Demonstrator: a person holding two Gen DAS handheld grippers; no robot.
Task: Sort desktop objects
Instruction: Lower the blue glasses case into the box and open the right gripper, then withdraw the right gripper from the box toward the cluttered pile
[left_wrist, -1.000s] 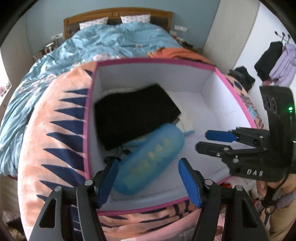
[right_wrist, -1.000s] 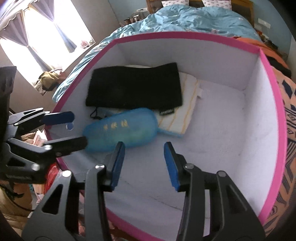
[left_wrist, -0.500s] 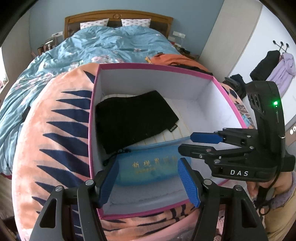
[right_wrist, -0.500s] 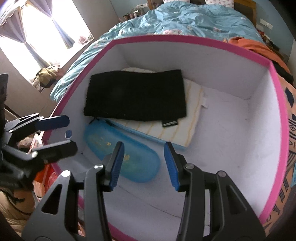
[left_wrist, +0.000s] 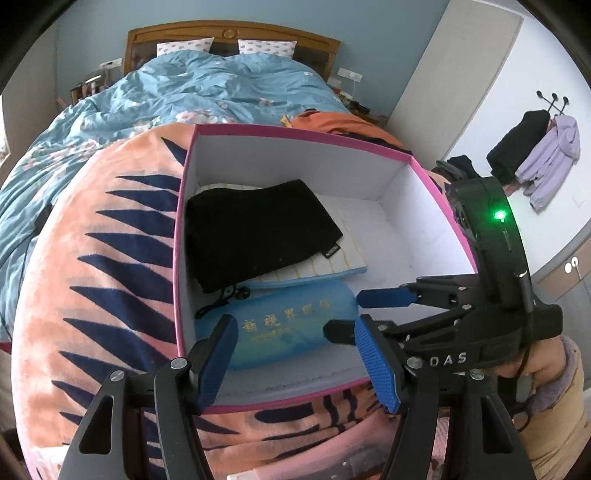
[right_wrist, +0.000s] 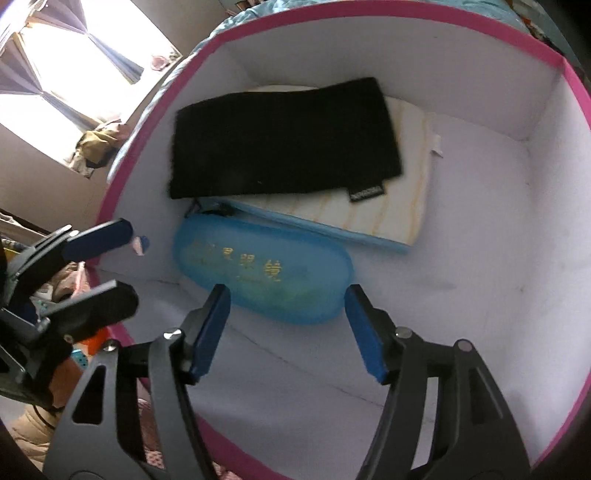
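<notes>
A white box with a pink rim (left_wrist: 295, 131) (right_wrist: 576, 88) stands on an orange and navy blanket. Inside lie a blue glasses case with gold lettering (left_wrist: 291, 326) (right_wrist: 266, 273), a black pouch (left_wrist: 255, 229) (right_wrist: 284, 136) and a cream striped cloth (left_wrist: 332, 258) (right_wrist: 391, 206) under the pouch. My left gripper (left_wrist: 299, 363) is open and empty at the box's near rim. My right gripper (right_wrist: 288, 332) is open and empty just above the blue case; it also shows in the left wrist view (left_wrist: 354, 314) at the case's right end.
The orange and navy blanket (left_wrist: 110, 258) covers the surface around the box. A bed with a blue quilt (left_wrist: 184, 92) lies behind. Clothes hang on a wall rack (left_wrist: 535, 147) at the right. A bright window (right_wrist: 74, 62) is at the left.
The blue glasses case was let go and now lies flat along the box's near side. My right gripper has opened wider and drawn back; the left wrist view has pulled back slightly.
</notes>
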